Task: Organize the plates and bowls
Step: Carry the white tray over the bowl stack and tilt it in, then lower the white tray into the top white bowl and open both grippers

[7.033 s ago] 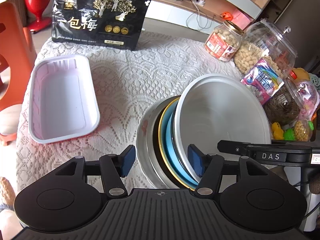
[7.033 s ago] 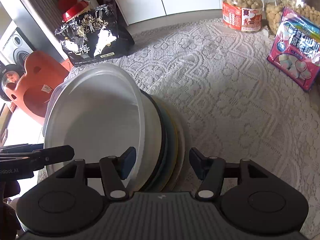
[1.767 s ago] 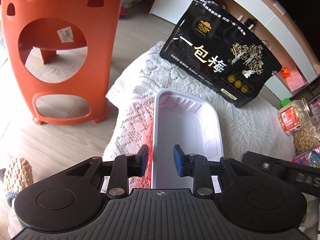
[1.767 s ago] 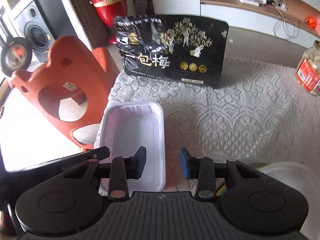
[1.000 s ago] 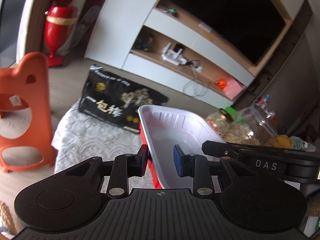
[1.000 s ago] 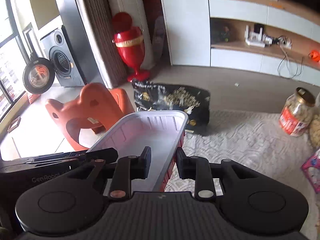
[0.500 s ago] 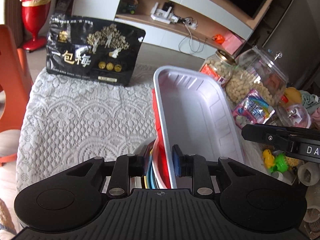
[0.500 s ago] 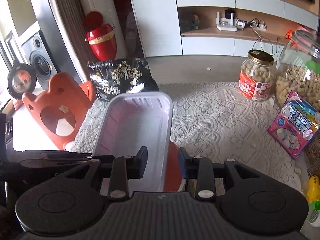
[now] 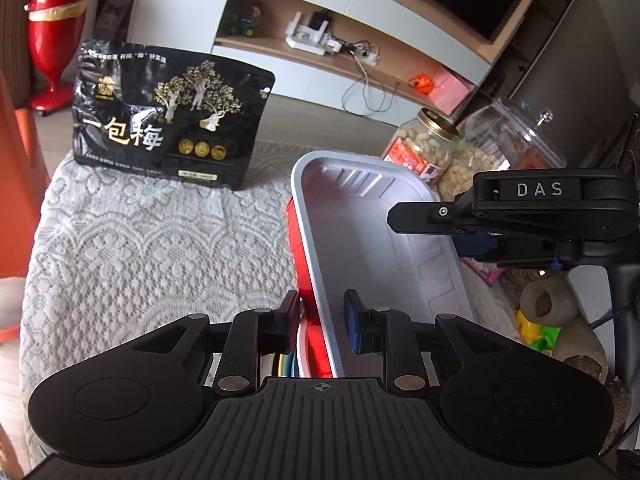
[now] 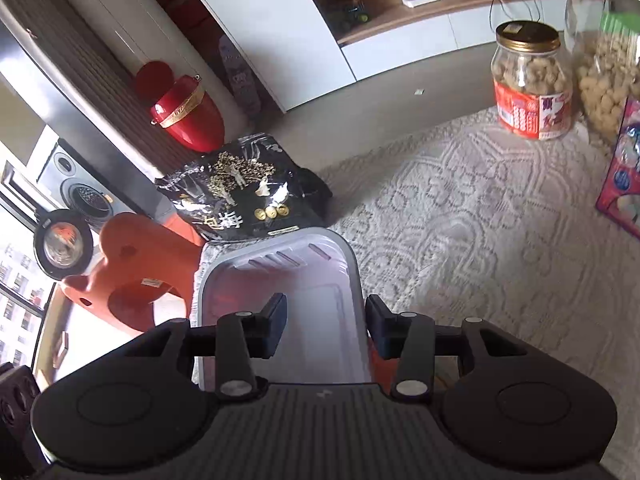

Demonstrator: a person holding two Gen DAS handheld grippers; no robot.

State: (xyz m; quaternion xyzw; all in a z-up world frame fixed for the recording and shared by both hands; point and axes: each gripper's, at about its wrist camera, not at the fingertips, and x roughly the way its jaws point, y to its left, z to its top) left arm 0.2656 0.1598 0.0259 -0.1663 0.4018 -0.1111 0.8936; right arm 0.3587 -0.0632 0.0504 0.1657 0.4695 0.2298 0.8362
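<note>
A rectangular tray, white inside and red outside, rests on the stack of plates and bowls, whose blue and yellow rims peek out below it. My left gripper straddles the tray's left rim with a small gap on both sides, slightly open. The right gripper stands open over the tray's right rim, its fingers apart from the wall; its body also shows in the left wrist view. Most of the stack is hidden under the tray.
A black snack bag stands at the table's far edge. Nut jars, a clear canister and a pink packet crowd the right side. An orange stool stands beyond the left edge. A lace cloth covers the table.
The tray was carried from the table's left and has come down onto the stack. Both grippers have widened: the right one has let go of the rim, the left has loosened.
</note>
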